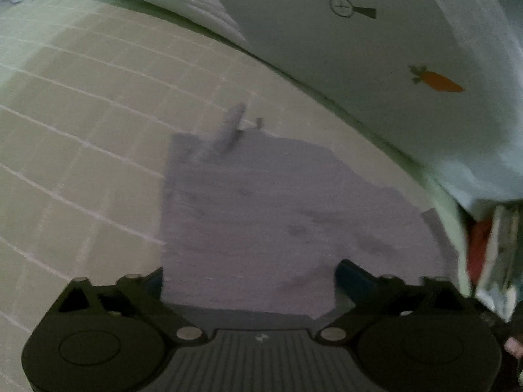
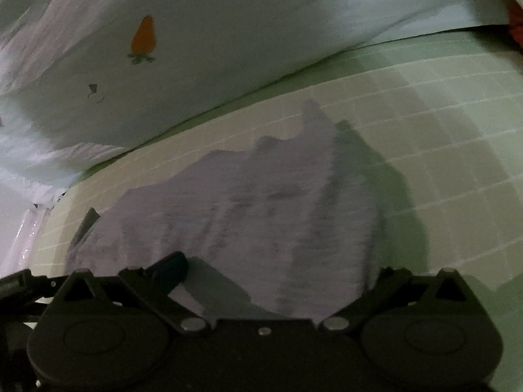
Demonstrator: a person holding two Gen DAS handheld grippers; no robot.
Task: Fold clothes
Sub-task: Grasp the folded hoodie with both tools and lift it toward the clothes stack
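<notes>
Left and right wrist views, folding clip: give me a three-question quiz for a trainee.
1. True or false: the garment lies on a plain, unmarked surface.
2. Which print shows in both views on the white bedding? A) carrot B) star C) fish
3. Fill in: in both views the garment's near edge sits between the open fingers of the left gripper and the right gripper, whose colour is ____.

Key: 1 false, the sheet has a grid of pale lines; 2 A, the carrot; 3 black.
</notes>
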